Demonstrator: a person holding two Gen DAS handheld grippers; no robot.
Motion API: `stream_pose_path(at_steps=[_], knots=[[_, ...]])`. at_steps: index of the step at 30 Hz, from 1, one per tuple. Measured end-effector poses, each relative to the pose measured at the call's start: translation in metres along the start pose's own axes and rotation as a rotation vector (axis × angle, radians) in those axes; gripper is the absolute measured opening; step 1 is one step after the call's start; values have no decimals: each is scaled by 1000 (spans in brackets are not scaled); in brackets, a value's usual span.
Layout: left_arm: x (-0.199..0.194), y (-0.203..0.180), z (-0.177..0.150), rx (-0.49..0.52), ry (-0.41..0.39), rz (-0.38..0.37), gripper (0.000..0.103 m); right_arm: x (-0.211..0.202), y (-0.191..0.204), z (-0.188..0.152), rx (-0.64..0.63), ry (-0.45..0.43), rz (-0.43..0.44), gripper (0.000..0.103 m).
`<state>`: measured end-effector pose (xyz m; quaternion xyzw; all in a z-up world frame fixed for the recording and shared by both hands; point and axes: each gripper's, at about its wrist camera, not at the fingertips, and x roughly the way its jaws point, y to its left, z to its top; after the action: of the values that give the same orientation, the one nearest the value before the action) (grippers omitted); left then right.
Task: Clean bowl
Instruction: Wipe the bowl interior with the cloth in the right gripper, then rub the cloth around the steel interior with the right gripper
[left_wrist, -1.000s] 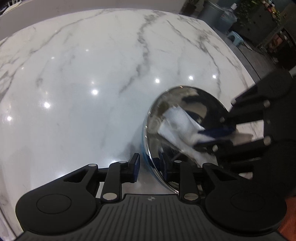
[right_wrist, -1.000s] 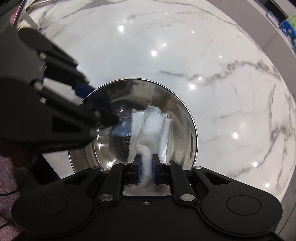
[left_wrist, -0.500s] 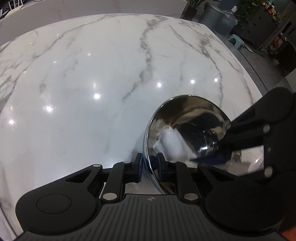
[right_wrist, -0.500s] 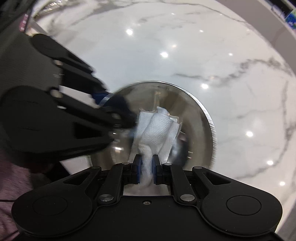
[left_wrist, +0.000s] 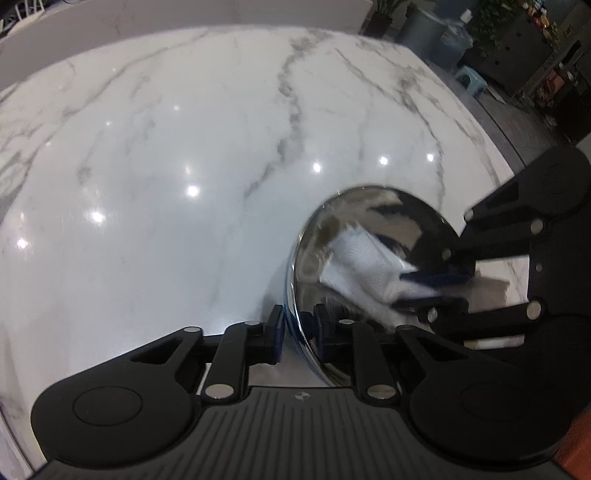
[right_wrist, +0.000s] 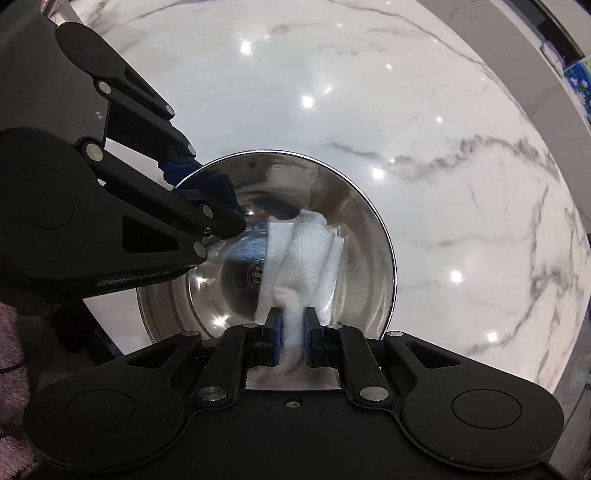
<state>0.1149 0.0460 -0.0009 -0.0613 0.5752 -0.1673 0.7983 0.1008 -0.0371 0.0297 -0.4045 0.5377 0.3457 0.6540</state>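
The steel bowl (right_wrist: 347, 206) sits on the marble worktop (right_wrist: 424, 110) — left gripper (left_wrist: 299, 330) jaws clamp its rim, right gripper (right_wrist: 291, 334) jaws pinch a white cloth (right_wrist: 303, 254) (pressed inside the bowl).

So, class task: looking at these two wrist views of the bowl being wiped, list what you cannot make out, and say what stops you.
- Round stamp on the steel bowl floor, right wrist view: too small, half covered by the paper towel.
- Bowl wall under the towel: hidden in both views.
- Bowl's near rim, right wrist view: cut off by the right gripper.
- Towel edge, left wrist view: blurred.
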Motion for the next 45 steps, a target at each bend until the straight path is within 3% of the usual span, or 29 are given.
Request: stream_pose_path(at_steps=[6,11,17,21,25,31,36,45], knots=[[1,-2,-4,18,14,-15,25,-3,-2,-4,20,-7,16,10],[-1,-3,-1,29,-29,22,18,-5,-1,-7,36,-9,34,10],[-3,-7,3,40,-74,77,15,-9,2,-10,102,-37,228,10],[-3,-7,2,47,-79,80,15,-11,8,-11,63,-21,212,10],[-4,-7,0,58,-93,81,16,-14,16,-14,-30,1,39,10],[-1,-9,-6,90,-129,75,23,-16,11,-20,13,-7,66,10],[-2,-4,-8,47,-151,48,23,-19,7,-26,43,-13,92,10],[-11,-7,-14,-8,-95,108,23,-24,3,-35,84,-18,112,10]])
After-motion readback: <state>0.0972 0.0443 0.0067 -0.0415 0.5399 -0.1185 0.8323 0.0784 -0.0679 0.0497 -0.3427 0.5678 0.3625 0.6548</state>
